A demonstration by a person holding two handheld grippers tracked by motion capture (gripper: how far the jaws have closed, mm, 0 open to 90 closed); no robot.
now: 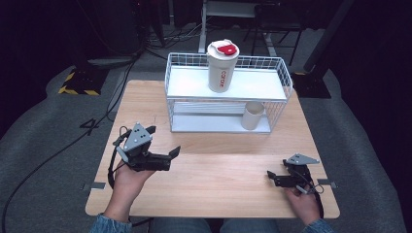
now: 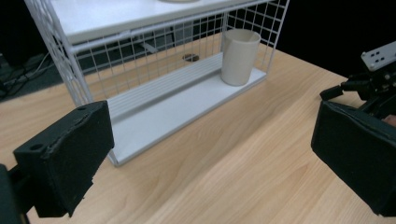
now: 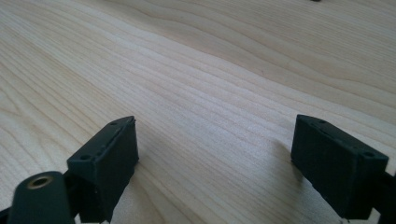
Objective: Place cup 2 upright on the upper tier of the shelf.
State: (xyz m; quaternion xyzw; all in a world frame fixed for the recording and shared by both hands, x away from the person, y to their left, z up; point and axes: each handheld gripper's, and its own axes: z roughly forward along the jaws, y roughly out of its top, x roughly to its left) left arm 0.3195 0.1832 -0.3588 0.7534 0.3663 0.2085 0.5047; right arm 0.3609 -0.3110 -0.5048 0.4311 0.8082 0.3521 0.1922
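The cup (image 1: 253,115), a plain cream beaker with no handle, stands upright on the lower shelf of the white wire rack (image 1: 283,73), toward the rack's right end, near the table's (image 1: 218,165) far edge. It looks light and stiff with smooth, perhaps slippery walls, so a hold across the middle of its sides seems safest; it bears no writing that can be read. Above it on the top shelf stands a tall white bottle (image 1: 222,66) with a red lid and red lettering down its side, too small to read surely. The left gripper (image 1: 164,143) points at the rack, fingers (image 2: 70,154) wide and empty. The right gripper (image 1: 270,177) rests near the table's front right corner, fingers (image 3: 109,163) wide too, holding nothing.
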